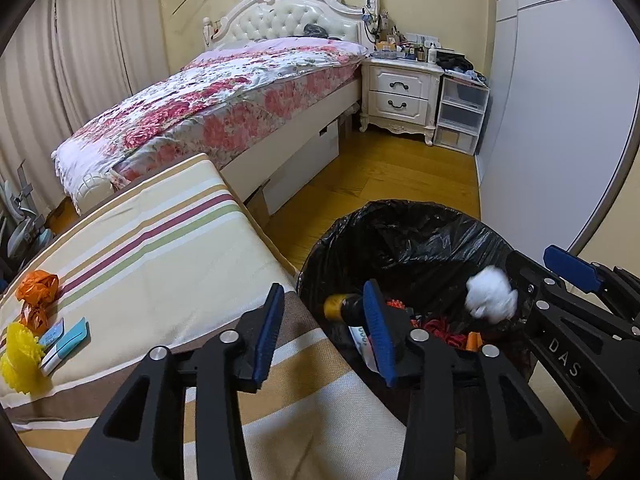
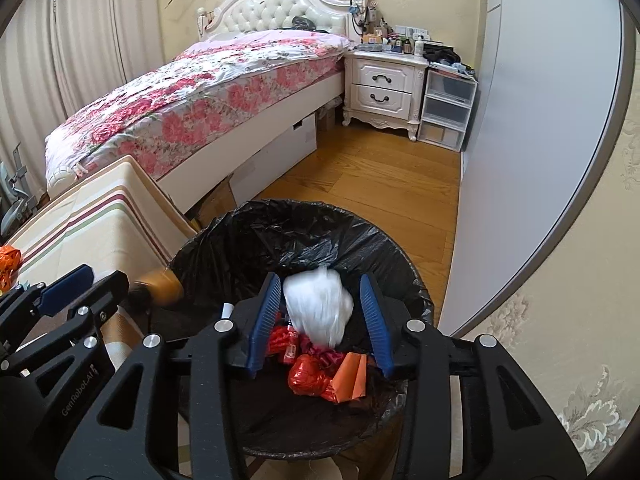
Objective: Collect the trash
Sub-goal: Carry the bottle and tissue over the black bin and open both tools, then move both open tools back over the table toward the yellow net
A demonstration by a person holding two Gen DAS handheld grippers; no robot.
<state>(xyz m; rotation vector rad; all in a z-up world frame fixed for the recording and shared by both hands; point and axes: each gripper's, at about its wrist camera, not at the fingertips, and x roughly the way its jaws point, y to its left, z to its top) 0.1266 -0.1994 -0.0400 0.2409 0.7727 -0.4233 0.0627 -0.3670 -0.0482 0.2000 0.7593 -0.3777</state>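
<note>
Where cushion edge (image 1: 256,216) nears bin rim (image 1: 320,240), floor gap (image 1: 292,236).

A bed (image 1: 224,108) with a floral cover stands along the left side, its white tufted headboard (image 1: 288,16) against the far wall. Just beside it is a white nightstand (image 1: 400,92) with two drawers, its top crowded with small bottles. A clear plastic drawer unit (image 1: 460,114) adjoins the nightstand. Curtains (image 1: 80,40) hang at left. The floor (image 1: 400,176) is wood.
</note>
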